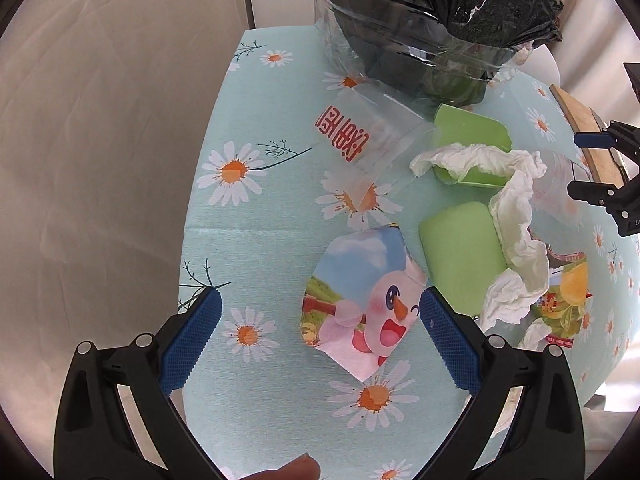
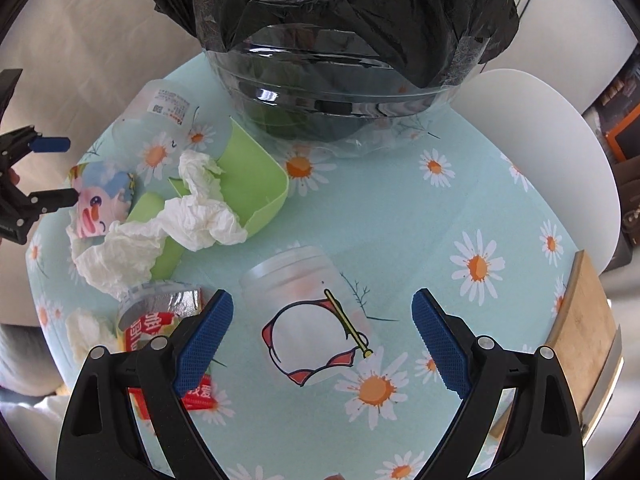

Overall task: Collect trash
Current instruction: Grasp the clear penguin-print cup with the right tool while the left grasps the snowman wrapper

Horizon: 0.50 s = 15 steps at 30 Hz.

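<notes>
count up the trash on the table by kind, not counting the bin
Plastic cups: 4 (clear cup, frosted cup, cartoon cup, foil-lidded cup)
Green plastic pieces: 2 (scoop-shaped, flat)
Crumpled tissue clumps: 2
Total: 8

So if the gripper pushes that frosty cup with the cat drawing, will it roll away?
Probably. The frosted cup lies on its side on the tablecloth, so a sideways nudge would likely roll it. It looks empty and thin, so likely light, and might squash between the open right gripper.

Aqua daisy-print tablecloth (image 2: pixel 400 216); black bin liner (image 2: pixel 340 4); blue-padded tongs (image 2: pixel 322 340).
</notes>
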{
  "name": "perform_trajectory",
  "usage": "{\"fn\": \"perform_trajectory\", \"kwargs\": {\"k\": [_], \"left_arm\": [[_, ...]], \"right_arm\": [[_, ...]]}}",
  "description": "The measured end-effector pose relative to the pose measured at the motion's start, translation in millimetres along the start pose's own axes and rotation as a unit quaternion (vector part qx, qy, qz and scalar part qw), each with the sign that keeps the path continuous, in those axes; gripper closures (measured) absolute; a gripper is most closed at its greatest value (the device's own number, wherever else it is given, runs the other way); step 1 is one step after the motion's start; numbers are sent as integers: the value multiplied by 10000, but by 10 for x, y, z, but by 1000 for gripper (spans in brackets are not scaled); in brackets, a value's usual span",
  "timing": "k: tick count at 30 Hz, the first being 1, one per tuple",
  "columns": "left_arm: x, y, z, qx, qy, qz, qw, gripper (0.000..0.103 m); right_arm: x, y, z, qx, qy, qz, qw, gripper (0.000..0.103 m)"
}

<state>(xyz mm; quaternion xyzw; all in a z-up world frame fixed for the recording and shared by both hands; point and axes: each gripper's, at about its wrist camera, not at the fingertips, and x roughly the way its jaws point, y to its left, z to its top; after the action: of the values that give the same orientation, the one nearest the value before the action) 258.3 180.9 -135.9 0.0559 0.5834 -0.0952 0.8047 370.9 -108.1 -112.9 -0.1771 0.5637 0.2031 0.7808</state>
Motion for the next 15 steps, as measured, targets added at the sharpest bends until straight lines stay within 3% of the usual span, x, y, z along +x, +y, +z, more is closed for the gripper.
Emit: {"fn": "perform_trajectory", "kwargs": {"k": [9, 10, 11, 13, 14, 15], "left_arm": [[344, -31, -3, 623, 328, -295, 9971, 6], [365, -45, 4, 689, 333, -338, 9965, 6], [385, -59, 11, 752, 343, -406, 9957, 6], [426, -88, 24, 869, 368, -484, 9944, 8], [450, -110, 33, 922, 374, -534, 9936, 18], [453, -119, 36, 959, 350, -574, 9931, 19]], "right_arm": [[320, 90, 94, -145, 597, -268, 9977, 18], [350, 96, 96, -141, 657, -262, 9974, 20], [371, 103, 96, -128, 708, -199, 9972, 31], [416, 124, 90, -131, 853, -36, 9963, 44], [408, 149, 92, -203, 826, -62, 9964, 46], [395, 170, 94, -258, 809, -64, 9964, 47]]}}
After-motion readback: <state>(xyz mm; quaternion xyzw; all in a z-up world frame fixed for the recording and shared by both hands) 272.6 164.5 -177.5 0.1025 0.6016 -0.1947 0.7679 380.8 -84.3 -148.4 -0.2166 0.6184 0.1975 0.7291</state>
